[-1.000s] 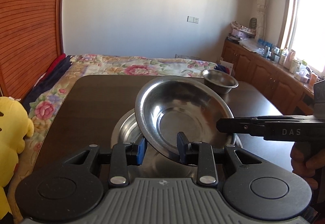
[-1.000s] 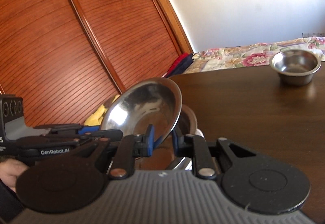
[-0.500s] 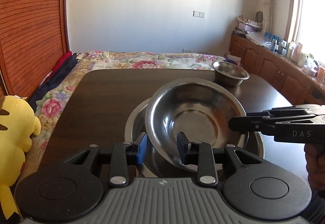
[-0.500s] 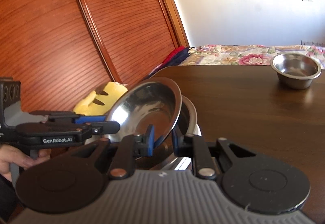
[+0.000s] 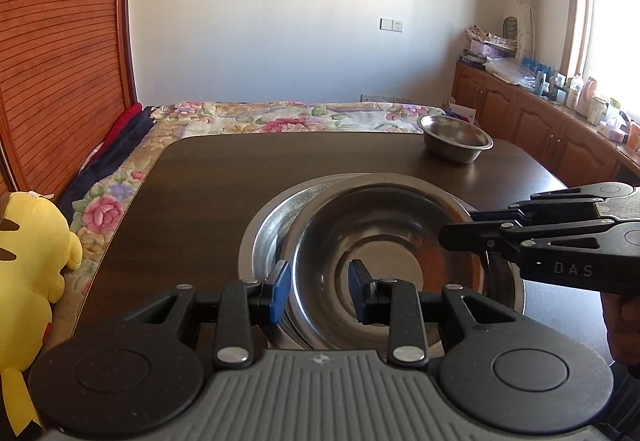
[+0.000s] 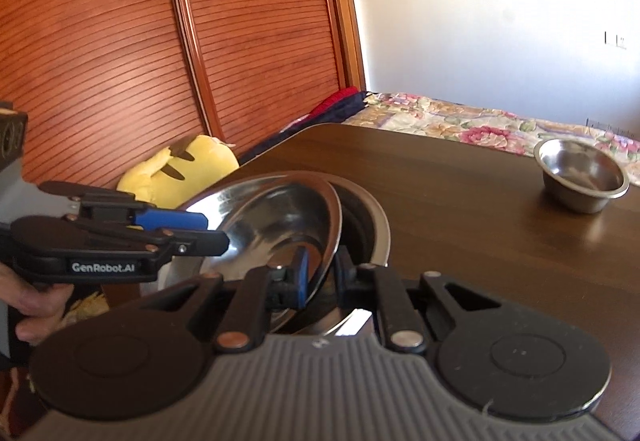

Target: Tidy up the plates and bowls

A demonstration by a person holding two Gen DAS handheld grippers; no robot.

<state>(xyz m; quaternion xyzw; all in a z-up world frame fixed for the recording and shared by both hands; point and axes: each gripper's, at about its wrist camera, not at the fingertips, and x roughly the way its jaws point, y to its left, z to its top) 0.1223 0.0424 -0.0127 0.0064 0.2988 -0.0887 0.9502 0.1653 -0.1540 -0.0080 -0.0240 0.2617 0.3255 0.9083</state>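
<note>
A shallow round stainless-steel dish [image 5: 384, 253], low in the frame's centre, is pinched at its near rim by the left gripper [image 5: 318, 291] and at its right rim by the right gripper [image 6: 320, 273], pressed tight; it is tilted over a wider steel plate [image 5: 264, 229] on the dark wooden table [image 5: 224, 177]. A small steel bowl [image 5: 454, 143] is seen at upper right.

Dark brown wooden table [image 5: 208, 193], glossy, rounded corners. Near side, right of centre: wide steel plate [image 5: 262, 229] lying flat on tabletop, holding tilted shallow steel plate [image 5: 384, 241]. Far right corner: small steel bowl [image 5: 454, 143] upright, well apart from the plates. Beyond far edge and along left side: bed with floral cover [image 5: 256, 117]; yellow plush toy [image 5: 32, 253] on it at near left.
</note>
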